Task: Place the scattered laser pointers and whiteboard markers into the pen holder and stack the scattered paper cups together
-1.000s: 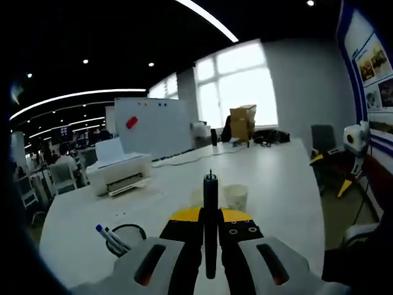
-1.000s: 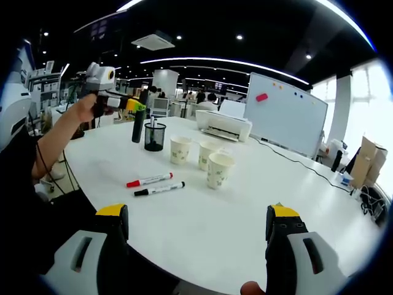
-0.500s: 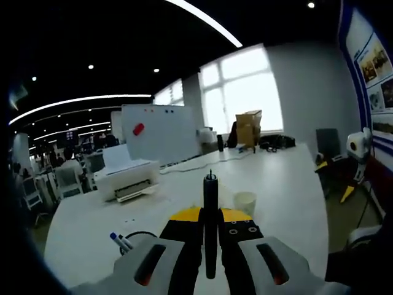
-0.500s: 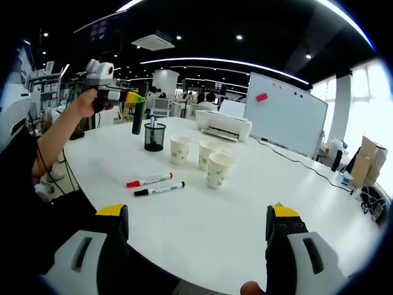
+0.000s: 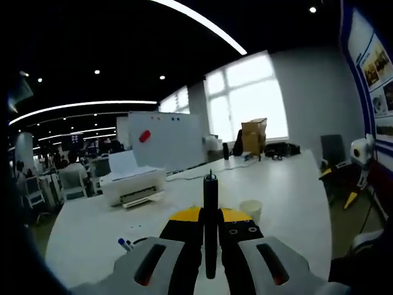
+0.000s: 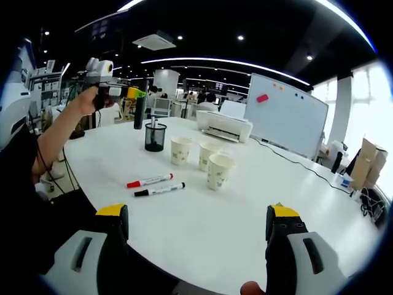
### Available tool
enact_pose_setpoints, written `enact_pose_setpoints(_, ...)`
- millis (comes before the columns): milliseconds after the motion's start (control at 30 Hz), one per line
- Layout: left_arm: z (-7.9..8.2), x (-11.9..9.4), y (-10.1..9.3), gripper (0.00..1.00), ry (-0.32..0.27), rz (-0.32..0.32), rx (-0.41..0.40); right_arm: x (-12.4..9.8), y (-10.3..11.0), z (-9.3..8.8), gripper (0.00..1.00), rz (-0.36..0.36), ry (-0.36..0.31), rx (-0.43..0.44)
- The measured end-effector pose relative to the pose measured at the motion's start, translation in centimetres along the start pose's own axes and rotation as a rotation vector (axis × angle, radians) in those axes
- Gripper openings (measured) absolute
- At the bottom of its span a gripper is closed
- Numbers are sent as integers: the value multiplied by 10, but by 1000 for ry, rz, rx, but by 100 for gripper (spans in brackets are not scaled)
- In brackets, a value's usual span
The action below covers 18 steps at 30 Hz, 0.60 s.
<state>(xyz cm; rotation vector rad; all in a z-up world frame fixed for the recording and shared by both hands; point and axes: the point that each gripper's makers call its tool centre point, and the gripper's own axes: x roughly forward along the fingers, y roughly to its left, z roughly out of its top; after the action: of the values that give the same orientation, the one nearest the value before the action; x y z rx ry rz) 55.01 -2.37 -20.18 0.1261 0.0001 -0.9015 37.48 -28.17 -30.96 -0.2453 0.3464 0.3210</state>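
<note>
A slim black laser pointer (image 5: 210, 209) is clamped upright between the jaws of the left gripper (image 5: 210, 246), its rounded tip sticking up past the yellow pads. In the right gripper view the same left gripper (image 6: 130, 93) can be seen held up in a hand (image 6: 88, 100), above and a bit to the side of the black mesh pen holder (image 6: 155, 136), with the pointer (image 6: 139, 112) hanging down from it.

Three paper cups (image 6: 180, 150) are counted on the white table (image 6: 245, 209), standing upright close together, not stacked. Two markers lie side by side just in front of them: a red marker (image 6: 149, 180) and a black marker (image 6: 159, 188).

The right gripper (image 6: 196, 230) is spread wide with nothing in it.

From the left gripper view, just one cup (image 5: 250, 210) gets picked up, plus blue-capped markers (image 5: 126, 244) poking out of the holder.
</note>
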Motion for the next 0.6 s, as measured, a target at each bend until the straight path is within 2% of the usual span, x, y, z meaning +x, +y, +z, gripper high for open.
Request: enact_pose_setpoints(600, 12, -1, 14, 13, -51, 31, -10, -1, -1, 0, 88, -1, -5, 4)
